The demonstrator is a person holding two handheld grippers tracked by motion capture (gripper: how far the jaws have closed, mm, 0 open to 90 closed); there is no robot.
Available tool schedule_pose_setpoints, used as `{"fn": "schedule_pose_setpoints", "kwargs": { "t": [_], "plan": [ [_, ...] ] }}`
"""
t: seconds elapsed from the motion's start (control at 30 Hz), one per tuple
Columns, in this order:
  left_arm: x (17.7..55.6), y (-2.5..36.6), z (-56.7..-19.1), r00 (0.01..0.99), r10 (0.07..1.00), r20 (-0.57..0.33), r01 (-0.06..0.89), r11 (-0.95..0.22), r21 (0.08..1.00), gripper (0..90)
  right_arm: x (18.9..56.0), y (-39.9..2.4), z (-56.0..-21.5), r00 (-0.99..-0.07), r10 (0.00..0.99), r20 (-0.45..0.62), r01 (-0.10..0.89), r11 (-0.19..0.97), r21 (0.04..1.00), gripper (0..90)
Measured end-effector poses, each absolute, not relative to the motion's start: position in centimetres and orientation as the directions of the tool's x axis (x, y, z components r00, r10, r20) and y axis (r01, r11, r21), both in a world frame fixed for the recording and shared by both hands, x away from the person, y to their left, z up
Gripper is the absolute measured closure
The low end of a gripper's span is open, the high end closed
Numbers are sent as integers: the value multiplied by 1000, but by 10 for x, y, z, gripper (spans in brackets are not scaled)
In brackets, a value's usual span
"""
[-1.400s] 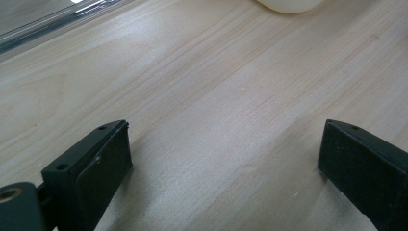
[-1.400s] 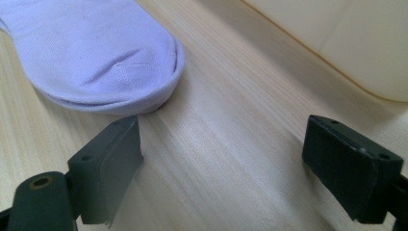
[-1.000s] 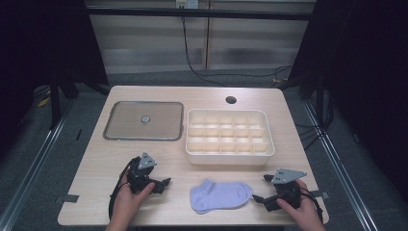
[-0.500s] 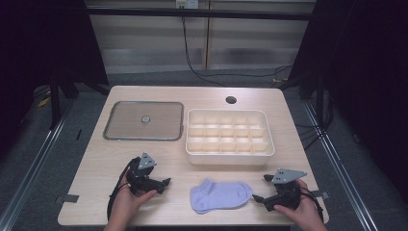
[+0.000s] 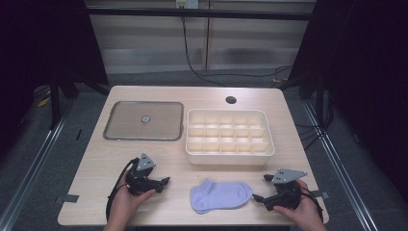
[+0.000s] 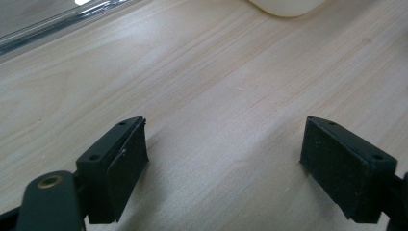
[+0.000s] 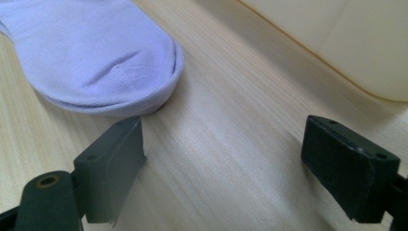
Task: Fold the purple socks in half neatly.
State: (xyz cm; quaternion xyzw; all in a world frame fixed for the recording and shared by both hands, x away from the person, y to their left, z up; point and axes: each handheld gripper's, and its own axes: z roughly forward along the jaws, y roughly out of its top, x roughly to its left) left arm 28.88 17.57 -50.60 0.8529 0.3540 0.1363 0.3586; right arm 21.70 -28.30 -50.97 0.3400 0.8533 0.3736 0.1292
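The purple sock lies flat on the worktop, near its front edge, between the two hands. It sits just in front of the white tray with many little boxes in it. A flat see-through lid rests to the left of that tray.

The left tool sits low over the wood, well to the left of the sock. Its jaws have just been closing a little. They stand wide apart, and there is only bare wood between them. So this small squeeze grabs nothing.

The right tool points at the sock's toe end. Its jaws are wide apart too. In the right gripper view the sock's rounded end lies just ahead of the left jaw, very near but not held.

Both hands sit in the same spots as a second ago, and the sock has not moved. The sock work looks like it is only starting.
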Motion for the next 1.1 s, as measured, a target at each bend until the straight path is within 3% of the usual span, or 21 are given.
{"fn": "schedule_pose_setpoints", "kwargs": {
  "t": [0.33, 0.83, 1.1],
  "plan": [
    [282, 152, -494, 742, 668, -53, 523, -527, 669, 294, 210, -286, -509, -729, 683, 34, 480, 475, 738, 244],
    [273, 127, -478, 780, 608, -151, 547, -544, 636, 355, 200, -281, -503, -755, 654, 46, 471, 493, 732, 328],
    [266, 116, -472, 798, 581, -158, 531, -556, 639, 427, 197, -279, -501, -787, 611, 84, 474, 512, 716, 503]
  ]
}}
